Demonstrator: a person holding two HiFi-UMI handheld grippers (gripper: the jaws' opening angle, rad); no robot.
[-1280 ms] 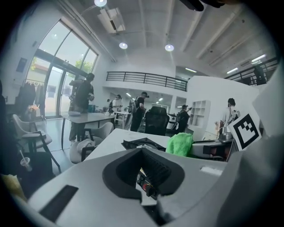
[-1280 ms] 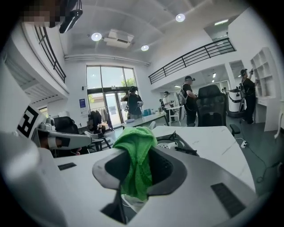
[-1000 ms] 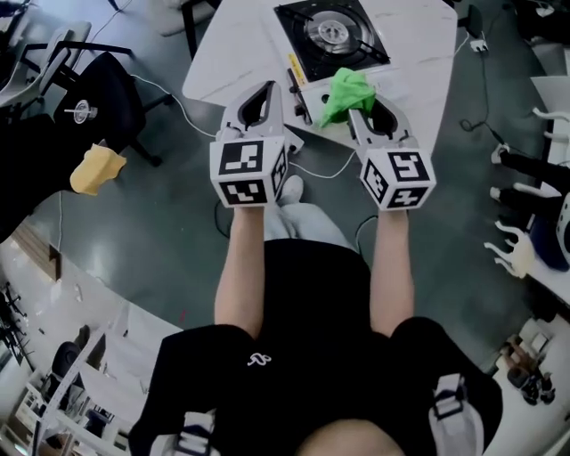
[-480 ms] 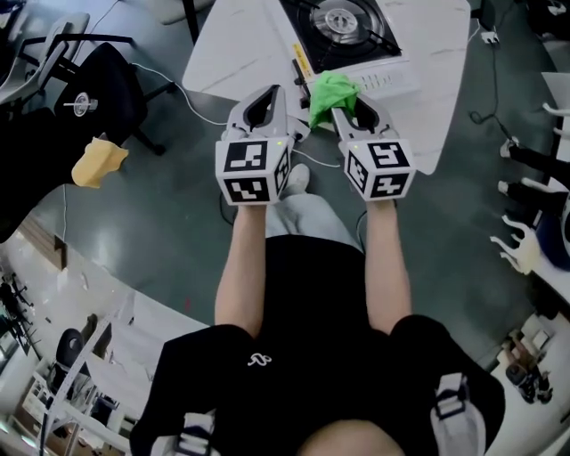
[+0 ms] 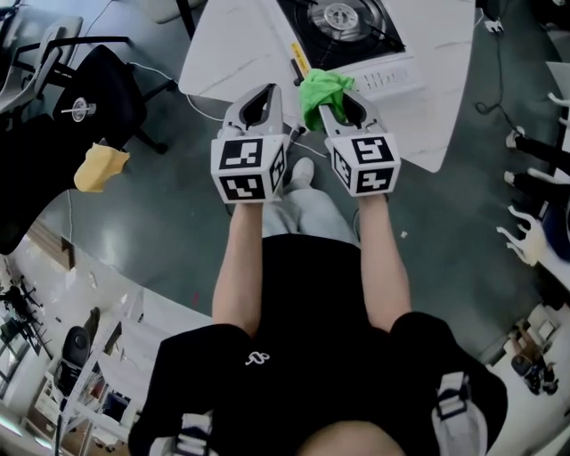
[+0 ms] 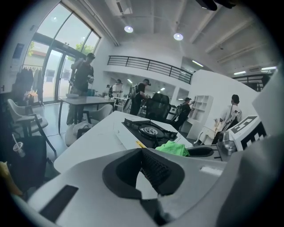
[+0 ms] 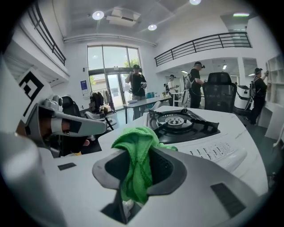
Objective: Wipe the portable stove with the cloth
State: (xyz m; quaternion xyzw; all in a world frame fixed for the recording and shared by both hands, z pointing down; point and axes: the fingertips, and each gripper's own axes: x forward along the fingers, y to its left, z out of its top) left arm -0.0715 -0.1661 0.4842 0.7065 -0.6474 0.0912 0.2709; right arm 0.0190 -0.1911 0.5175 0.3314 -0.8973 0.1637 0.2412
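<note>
Head view cuts off the far part of the one portable stove (image 5: 343, 22) at the top edge, so only its near half and single round burner show on the white table (image 5: 232, 53). Far to the stove's left and nearer the person, a yellow soft bundle (image 5: 98, 167) lies by a black chair (image 5: 107, 89); what it is cannot be made out. A yellow label runs along the stove's near-left edge, too small to read. Rows of print on the stove's pale side panel (image 7: 217, 150) in the right gripper view are also illegible.

Nearer than the stove and to its left, off the table's near edge, is the left gripper (image 5: 267, 92). Its own view shows the jaws together with nothing between them, only a sliver of table seen through the loop behind the tips. The one green cloth (image 5: 322, 87) sits just in front of the stove's near edge, bunched over the tips of the right gripper (image 5: 343, 109) and hiding them. The right gripper view shows those jaws clamped on the cloth, part of it puffed above them and a fold hanging down inside the loop.

Each of the two grippers carries one cube with black-and-white square markers, no letters. Several people stand beyond the stove, small and indistinct.
</note>
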